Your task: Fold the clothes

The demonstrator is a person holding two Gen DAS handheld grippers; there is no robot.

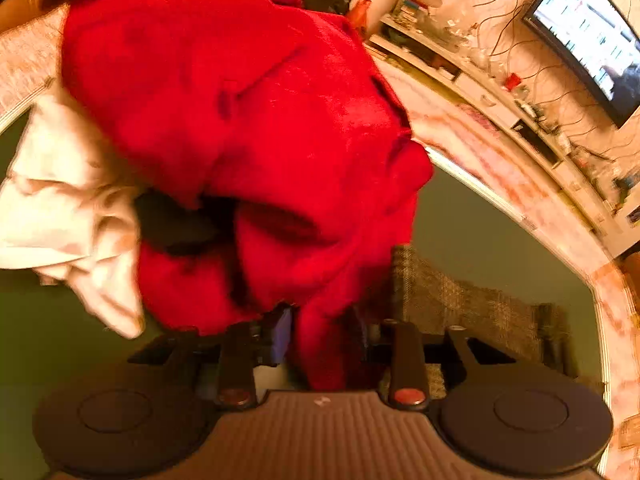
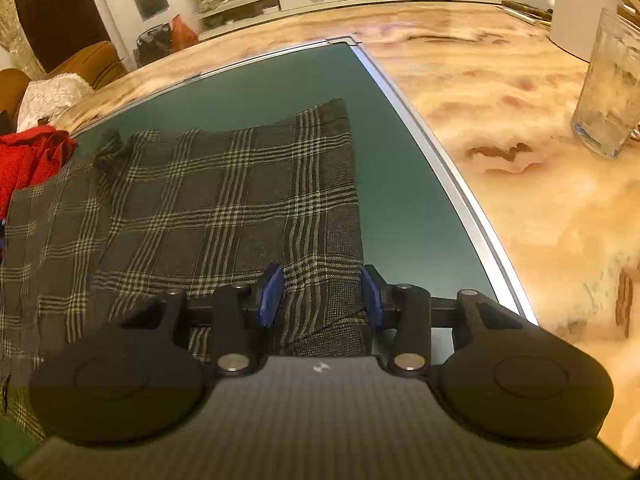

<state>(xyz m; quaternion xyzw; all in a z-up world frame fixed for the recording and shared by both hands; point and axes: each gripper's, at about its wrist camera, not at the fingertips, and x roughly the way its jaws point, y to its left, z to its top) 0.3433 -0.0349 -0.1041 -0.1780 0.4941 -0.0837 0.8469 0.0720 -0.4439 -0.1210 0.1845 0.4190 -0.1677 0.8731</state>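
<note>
Right gripper (image 2: pixel 323 294) spread astride plaid cloth (image 2: pixel 208 200) edge, cloth running toward 10 o'clock; left gripper (image 1: pixel 320 332) pinching red garment (image 1: pixel 240 120).

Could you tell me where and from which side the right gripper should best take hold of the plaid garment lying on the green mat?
Probably its near right corner. The plaid garment lies flat on the green mat, and its straight right edge runs between the open right gripper fingers already. Come from the near side, slide one finger under that edge, then pinch the layers together.
</note>
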